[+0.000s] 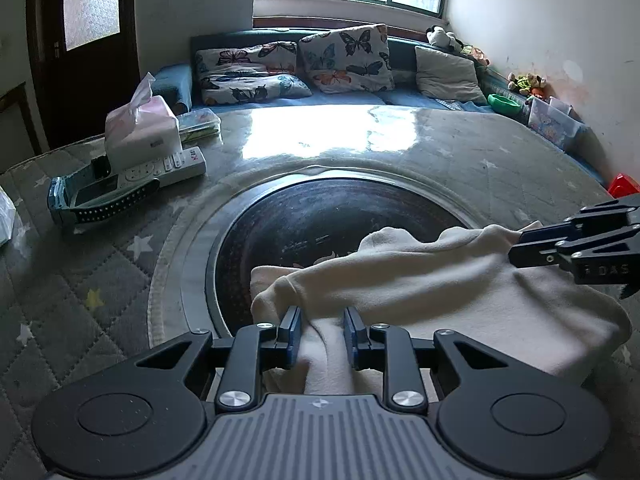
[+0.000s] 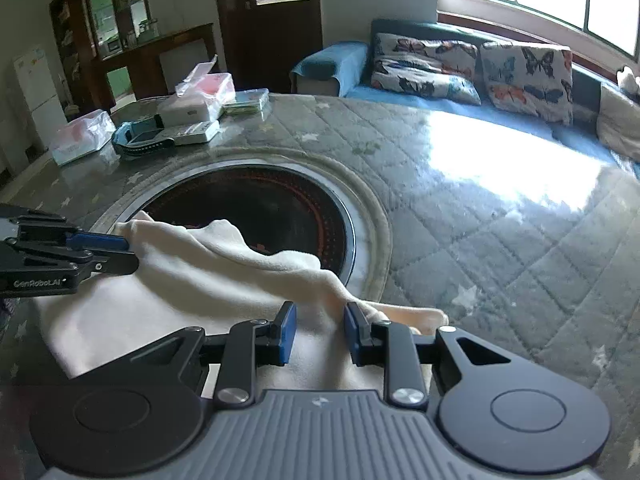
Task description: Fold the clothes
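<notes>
A cream garment (image 1: 440,280) lies bunched on the quilted table, partly over the dark round inset (image 1: 320,216). My left gripper (image 1: 322,332) is shut on a raised fold at the garment's near-left end. My right gripper (image 1: 516,248) comes in from the right and pinches the far-right edge. In the right wrist view the garment (image 2: 200,280) stretches between the two: my right gripper (image 2: 320,328) holds a ridge of cloth, and my left gripper (image 2: 130,252) clamps the corner at the left. The cloth sags between the two grips.
On the table's far left sit a tissue box (image 1: 140,132), a white power strip (image 1: 172,166) and a blue strap-like device (image 1: 100,200). A sofa with butterfly cushions (image 1: 344,60) runs behind the table. A red object (image 1: 622,186) is at the right edge.
</notes>
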`<state>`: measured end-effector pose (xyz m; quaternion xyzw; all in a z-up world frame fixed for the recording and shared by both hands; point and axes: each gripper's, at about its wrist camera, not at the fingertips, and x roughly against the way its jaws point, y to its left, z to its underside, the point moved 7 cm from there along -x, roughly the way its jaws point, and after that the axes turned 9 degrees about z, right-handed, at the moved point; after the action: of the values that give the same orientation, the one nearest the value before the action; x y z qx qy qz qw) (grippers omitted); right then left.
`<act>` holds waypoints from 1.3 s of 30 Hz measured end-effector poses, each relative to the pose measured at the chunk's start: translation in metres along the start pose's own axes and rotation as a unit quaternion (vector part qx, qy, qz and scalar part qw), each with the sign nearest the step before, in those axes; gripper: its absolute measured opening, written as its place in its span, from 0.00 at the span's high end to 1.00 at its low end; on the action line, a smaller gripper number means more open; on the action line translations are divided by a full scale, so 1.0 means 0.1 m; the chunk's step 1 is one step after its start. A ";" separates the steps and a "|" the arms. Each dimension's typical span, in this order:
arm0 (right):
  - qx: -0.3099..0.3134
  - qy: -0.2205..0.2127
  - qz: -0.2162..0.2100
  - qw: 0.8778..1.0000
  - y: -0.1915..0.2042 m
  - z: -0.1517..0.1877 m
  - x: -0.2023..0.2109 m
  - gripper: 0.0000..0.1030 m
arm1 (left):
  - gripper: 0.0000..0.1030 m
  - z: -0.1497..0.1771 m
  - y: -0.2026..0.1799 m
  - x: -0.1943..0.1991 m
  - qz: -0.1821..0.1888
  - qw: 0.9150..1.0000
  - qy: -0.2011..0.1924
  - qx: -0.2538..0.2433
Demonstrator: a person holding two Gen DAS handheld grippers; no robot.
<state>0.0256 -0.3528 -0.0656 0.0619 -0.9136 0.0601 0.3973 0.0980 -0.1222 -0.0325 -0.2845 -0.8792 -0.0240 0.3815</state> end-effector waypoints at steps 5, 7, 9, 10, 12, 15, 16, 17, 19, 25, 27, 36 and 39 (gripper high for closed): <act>0.020 -0.013 -0.016 1.000 0.14 0.00 0.21 0.74 | 0.70 0.00 -0.04 0.08 -0.002 1.000 -0.006 -0.004; 0.028 -0.019 -0.023 0.999 0.20 0.00 0.30 0.72 | 0.66 0.01 -0.04 0.11 -0.004 1.000 -0.006 -0.004; 0.037 -0.023 -0.030 0.999 0.27 0.01 0.37 0.69 | 0.66 0.03 -0.05 0.14 -0.004 1.000 -0.006 -0.006; 0.044 -0.024 -0.034 0.998 0.32 0.03 0.40 0.69 | 0.64 0.03 -0.05 0.16 -0.005 1.000 -0.007 -0.007; 0.057 -0.025 -0.045 0.997 0.44 0.05 0.46 0.68 | 0.54 0.05 -0.06 0.19 -0.010 1.000 -0.008 -0.011; 0.074 -0.027 -0.056 0.995 0.61 0.09 0.52 0.67 | 0.51 0.07 -0.06 0.25 -0.018 1.000 -0.012 -0.020; 0.080 -0.029 -0.060 0.995 0.66 0.10 0.55 0.66 | 0.49 0.08 -0.06 0.26 -0.019 1.000 -0.012 -0.021; 0.084 -0.031 -0.063 0.994 0.71 0.11 0.57 0.66 | 0.48 0.09 -0.05 0.28 -0.021 0.999 -0.013 -0.022; 0.096 -0.035 -0.067 0.992 0.80 0.12 0.60 0.62 | 0.45 0.11 -0.03 0.32 -0.028 0.999 -0.014 -0.025; 0.144 -0.047 -0.074 0.986 1.08 0.15 0.67 0.56 | 0.31 0.17 0.07 0.39 -0.053 0.998 -0.010 -0.029; 0.165 -0.052 -0.075 0.982 1.20 0.17 0.68 0.53 | 0.29 0.17 0.11 0.41 -0.060 0.998 -0.007 -0.030; 0.243 -0.071 -0.092 0.963 1.75 0.20 0.61 0.51 | 0.24 0.21 0.30 0.47 -0.073 0.997 -0.002 0.004; 0.260 -0.074 -0.093 0.958 1.87 0.21 0.58 0.51 | 0.23 0.23 0.33 0.48 -0.075 0.997 -0.001 0.008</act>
<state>-0.0591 -0.1757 -0.0492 0.2517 -0.8836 0.2536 0.3027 0.0735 -0.0656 -0.0222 -0.2146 -0.8986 -0.0455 0.3800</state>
